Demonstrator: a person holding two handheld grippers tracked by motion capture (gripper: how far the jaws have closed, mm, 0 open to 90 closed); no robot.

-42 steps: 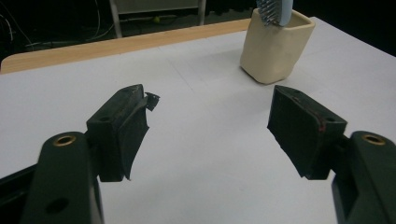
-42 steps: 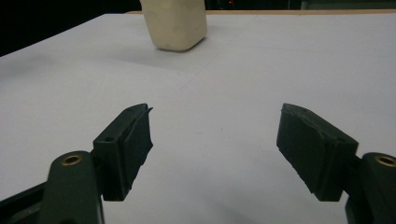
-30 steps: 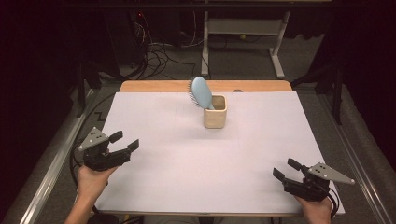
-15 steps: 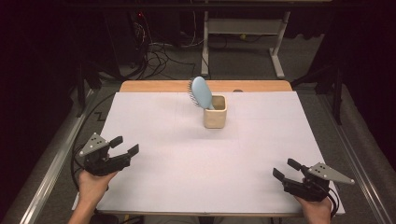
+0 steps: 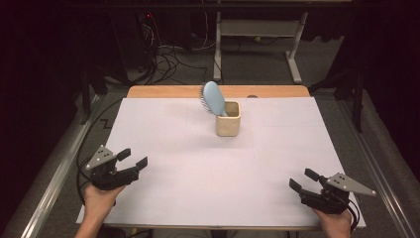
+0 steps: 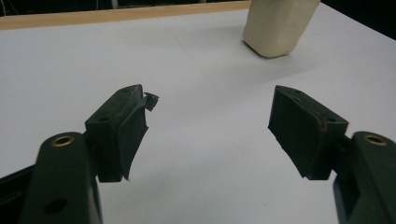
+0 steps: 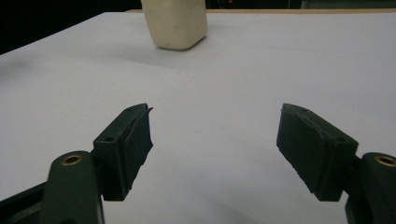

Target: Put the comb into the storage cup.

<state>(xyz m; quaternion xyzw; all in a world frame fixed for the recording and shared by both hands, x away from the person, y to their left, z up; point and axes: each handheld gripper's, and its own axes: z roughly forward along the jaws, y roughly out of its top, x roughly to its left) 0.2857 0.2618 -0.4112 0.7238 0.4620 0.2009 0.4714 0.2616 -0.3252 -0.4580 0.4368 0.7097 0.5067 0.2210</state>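
A cream square cup (image 5: 228,119) stands at the far middle of the white table (image 5: 213,163). A light blue hairbrush (image 5: 213,98) sits in it handle down, its head leaning out to the left. My left gripper (image 5: 132,158) is open near the table's front left, held in a hand, nothing between its jaws. My right gripper (image 5: 303,180) is open near the front right, also with nothing in it. The cup (image 6: 276,25) lies far ahead and right of my left gripper (image 6: 210,123). The same cup (image 7: 174,21) is far ahead and left of my right gripper (image 7: 215,140).
A wooden strip (image 5: 163,91) edges the table's far side. Beyond it are a dark floor with cables (image 5: 168,54) and a white metal stand (image 5: 257,29). A grey rail (image 5: 54,173) runs along the left of the table.
My left gripper has drawn back toward the front edge of the table. The right gripper, the cup and the brush have stayed still.
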